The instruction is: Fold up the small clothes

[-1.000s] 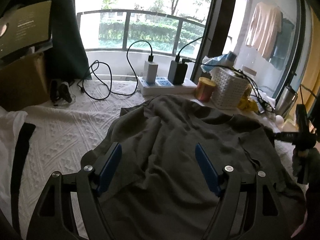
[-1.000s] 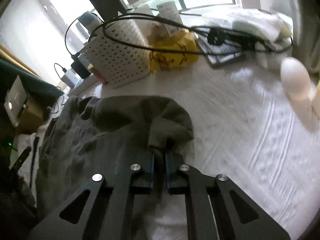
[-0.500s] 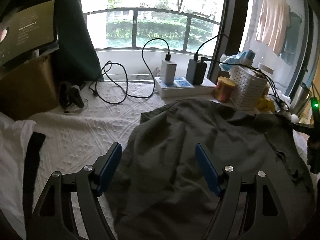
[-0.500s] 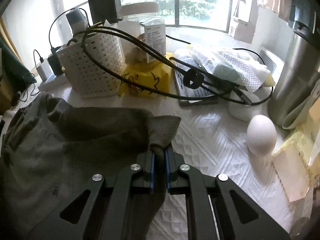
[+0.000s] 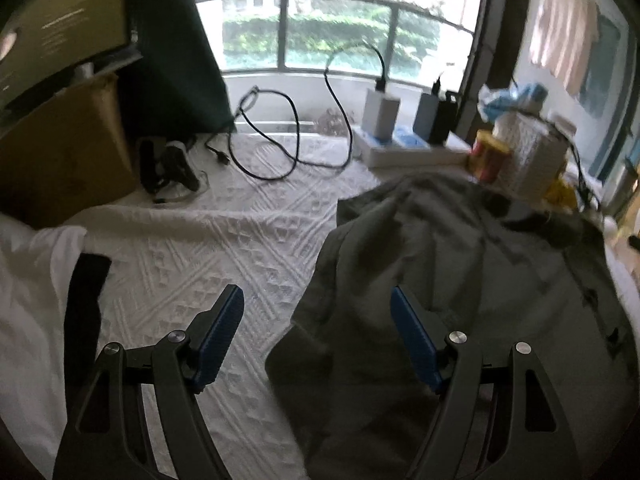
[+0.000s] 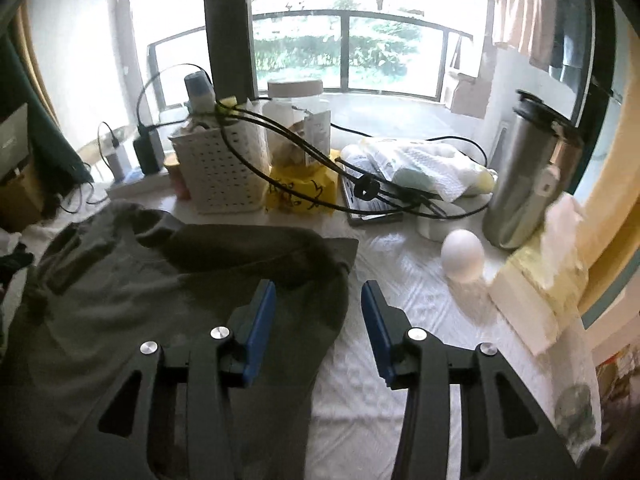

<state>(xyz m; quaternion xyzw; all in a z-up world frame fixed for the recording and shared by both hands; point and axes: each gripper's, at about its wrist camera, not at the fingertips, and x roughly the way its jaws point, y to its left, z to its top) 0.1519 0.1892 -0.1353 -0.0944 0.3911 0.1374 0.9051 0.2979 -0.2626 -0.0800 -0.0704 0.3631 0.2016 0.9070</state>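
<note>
A dark grey-green shirt (image 5: 448, 280) lies spread on the white textured cloth (image 5: 208, 252). In the left wrist view its left edge runs between the blue pads of my left gripper (image 5: 318, 334), which hangs open above it with nothing gripped. In the right wrist view the shirt (image 6: 132, 280) lies with its folded sleeve corner at the right. My right gripper (image 6: 318, 322) hovers over that right edge, its jaws opening, and the pads no longer press the fabric.
A white perforated basket (image 6: 218, 170), a jar, a yellow bag (image 6: 302, 192), black cables (image 6: 340, 168), a steel flask (image 6: 524, 176) and a white egg (image 6: 462, 254) crowd the far right. A power strip with chargers (image 5: 400, 136), a cardboard box (image 5: 60, 152) and white clothing (image 5: 28, 292) lie at the left.
My right gripper let go of the shirt's sleeve corner, spread its jaws and rose. My left gripper, still open, shifted left to the shirt's left edge.
</note>
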